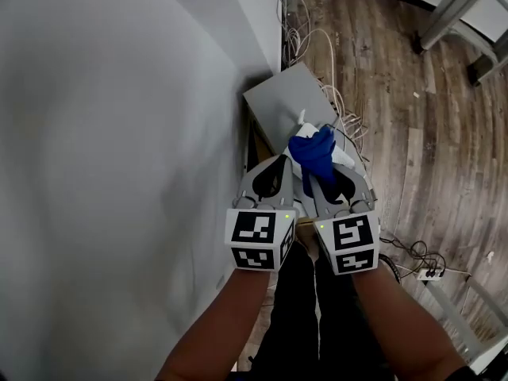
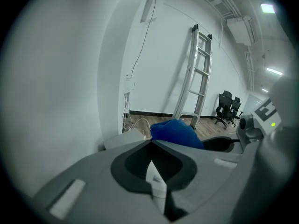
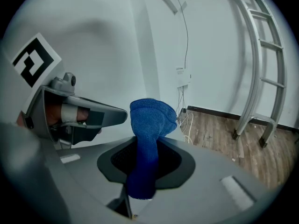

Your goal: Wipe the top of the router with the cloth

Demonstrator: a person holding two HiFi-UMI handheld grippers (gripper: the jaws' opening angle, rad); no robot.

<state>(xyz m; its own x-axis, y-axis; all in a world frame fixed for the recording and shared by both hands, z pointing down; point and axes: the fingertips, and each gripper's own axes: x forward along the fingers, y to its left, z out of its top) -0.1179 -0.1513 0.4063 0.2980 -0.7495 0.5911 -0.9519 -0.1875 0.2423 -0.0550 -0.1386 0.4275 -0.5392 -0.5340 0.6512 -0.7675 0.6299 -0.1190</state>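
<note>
Head view: cloth [image 1: 313,154] near wall [image 1: 119,133], floor [image 1: 397,70] beyond

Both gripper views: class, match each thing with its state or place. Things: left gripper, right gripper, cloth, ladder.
Column one:
1. left gripper
2. right gripper
3. cloth
4. ladder

Column two:
A. silver, propped by the white wall
B. blue, sticking up past the jaw tips
C. shut on the cloth
D. shut, nothing between its jaws

Pairs: 1-D, 2-C, 3-B, 4-A
</note>
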